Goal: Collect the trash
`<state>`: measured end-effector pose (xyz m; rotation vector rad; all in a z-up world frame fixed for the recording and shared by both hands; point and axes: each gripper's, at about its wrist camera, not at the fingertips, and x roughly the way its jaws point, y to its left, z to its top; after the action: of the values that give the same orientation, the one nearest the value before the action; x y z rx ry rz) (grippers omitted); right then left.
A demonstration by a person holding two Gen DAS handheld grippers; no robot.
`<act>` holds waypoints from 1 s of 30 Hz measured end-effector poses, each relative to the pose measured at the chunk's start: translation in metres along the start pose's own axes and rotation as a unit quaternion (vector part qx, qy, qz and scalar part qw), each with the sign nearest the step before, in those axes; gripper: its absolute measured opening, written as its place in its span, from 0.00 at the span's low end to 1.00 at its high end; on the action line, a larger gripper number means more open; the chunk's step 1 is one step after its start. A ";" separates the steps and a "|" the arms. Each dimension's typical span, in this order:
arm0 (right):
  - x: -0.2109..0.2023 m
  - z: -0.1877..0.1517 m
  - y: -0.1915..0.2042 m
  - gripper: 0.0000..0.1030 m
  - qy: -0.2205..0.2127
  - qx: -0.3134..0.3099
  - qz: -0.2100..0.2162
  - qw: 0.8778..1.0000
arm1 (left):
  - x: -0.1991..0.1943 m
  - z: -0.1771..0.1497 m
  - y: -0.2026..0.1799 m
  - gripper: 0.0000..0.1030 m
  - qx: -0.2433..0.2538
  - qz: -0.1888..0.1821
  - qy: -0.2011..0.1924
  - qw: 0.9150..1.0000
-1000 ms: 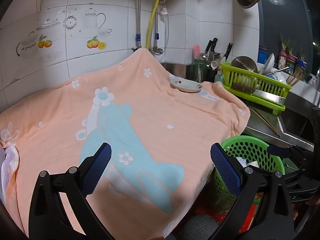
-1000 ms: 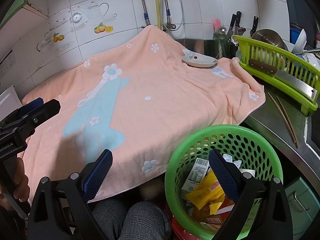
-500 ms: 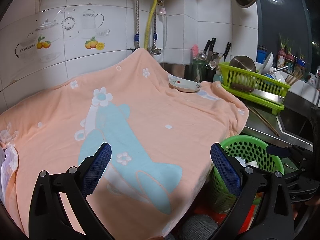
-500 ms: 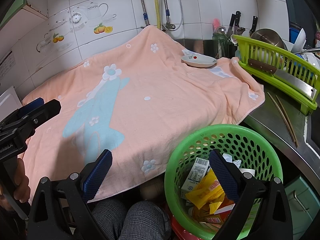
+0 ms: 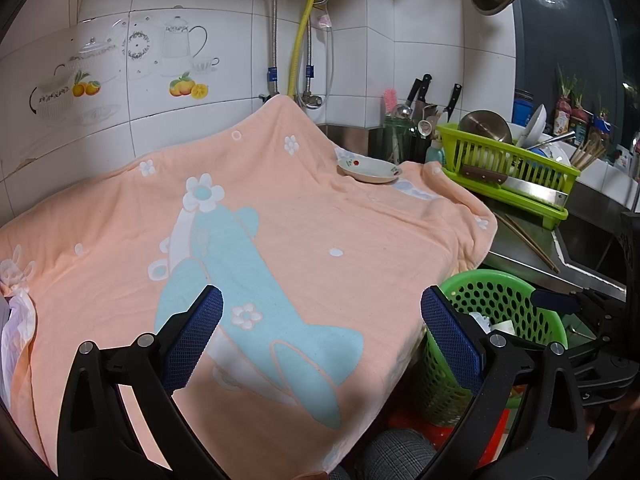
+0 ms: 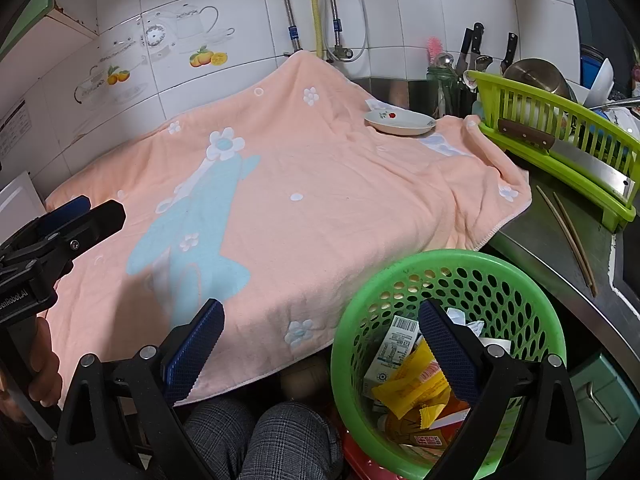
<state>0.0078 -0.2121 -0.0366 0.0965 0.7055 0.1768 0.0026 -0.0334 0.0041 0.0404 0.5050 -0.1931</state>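
Left gripper (image 5: 320, 332): fingers spread wide, empty, above the peach towel (image 5: 304, 240). Right gripper (image 6: 320, 336): fingers spread wide, empty, over the green basket (image 6: 516, 276), near right. Trash (image 6: 412, 368): wrappers and 1 carton inside the basket. Saucer (image 6: 400, 122): far right on towel.

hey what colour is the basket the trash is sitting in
Bright green basket, with round holes all over its wall. The right wrist view shows it best.
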 end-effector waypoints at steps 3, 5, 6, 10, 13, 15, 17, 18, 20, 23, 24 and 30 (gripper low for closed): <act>0.000 0.000 0.000 0.92 0.000 0.000 0.000 1.000 | 0.001 -0.001 0.000 0.95 0.000 0.000 0.001 1.000; 0.000 0.000 0.001 0.92 0.000 0.000 -0.001 1.000 | 0.001 -0.001 -0.001 0.95 -0.001 0.000 0.002 1.000; 0.000 0.000 0.001 0.92 0.000 0.000 0.000 1.000 | 0.001 -0.001 -0.001 0.95 -0.001 0.000 0.001 1.000; 0.000 0.000 0.001 0.92 0.000 0.001 0.000 1.000 | 0.001 -0.001 0.000 0.95 0.000 0.000 0.001 1.000; 0.000 0.000 0.001 0.92 0.000 0.001 -0.001 1.000 | 0.000 -0.001 -0.001 0.95 0.000 0.000 0.001 1.000; 0.000 0.000 0.001 0.92 0.000 0.001 0.000 1.000 | 0.000 -0.001 0.000 0.95 -0.001 -0.001 0.000 1.000; 0.000 0.000 0.002 0.92 0.001 -0.001 0.000 1.000 | 0.001 -0.002 -0.001 0.95 -0.001 -0.003 0.000 1.000; 0.000 0.000 0.004 0.92 0.001 -0.001 0.000 1.000 | 0.001 -0.002 -0.001 0.95 -0.001 -0.003 0.000 1.000; 0.000 0.000 0.004 0.92 0.001 -0.001 0.000 1.000 | 0.000 -0.002 -0.001 0.95 -0.001 -0.002 0.000 1.000; 0.000 0.000 0.004 0.92 0.001 -0.001 0.000 1.000 | 0.001 -0.002 -0.001 0.95 -0.001 -0.002 0.000 1.000; 0.000 0.000 0.004 0.92 0.001 -0.001 0.000 1.000 | 0.001 -0.002 -0.001 0.95 -0.001 -0.002 0.000 1.000; 0.000 0.000 0.005 0.92 0.001 0.000 0.000 1.000 | 0.001 -0.002 -0.002 0.95 0.000 -0.003 0.000 1.000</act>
<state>0.0069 -0.2068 -0.0362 0.0959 0.7066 0.1779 0.0021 -0.0355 0.0016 0.0394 0.5055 -0.1990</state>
